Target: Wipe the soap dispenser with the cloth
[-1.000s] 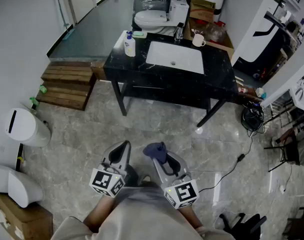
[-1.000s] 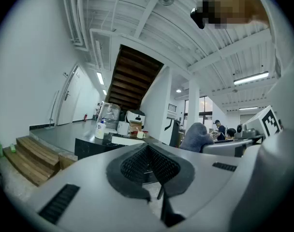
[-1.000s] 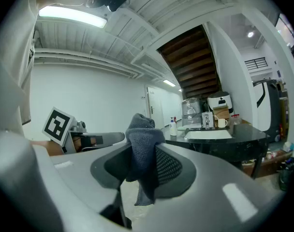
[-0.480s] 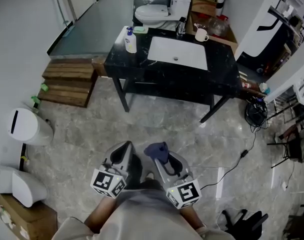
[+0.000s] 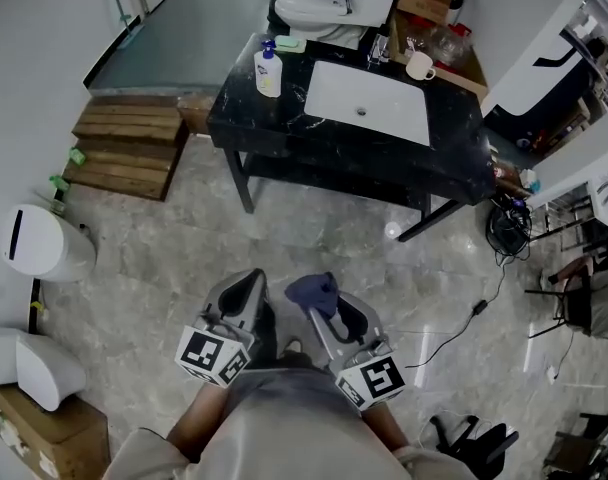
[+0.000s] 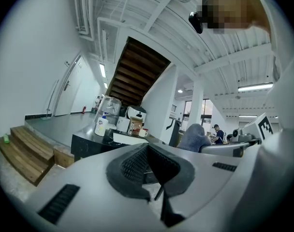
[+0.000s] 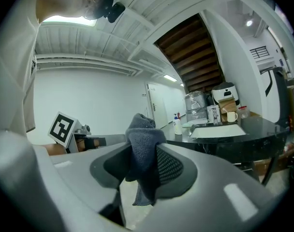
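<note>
The label on the soap dispenser is showing too small to read. The bottle is standing at the far left corner of the black countertop, left of the white basin. The right gripper is pinching a dark blue cloth, with its jaws closed on the bunched fabric. The left gripper is carrying nothing, its jaws pressed together. Both are hanging over the floor, well apart from the countertop.

1. No text, brand, number or sign legible in any view.
2. White plastic soap dispenser with blue pump, far ahead of left gripper and right gripper: label print unreadable.
3. Black-and-white square cube markers: patterns, no characters.
</note>
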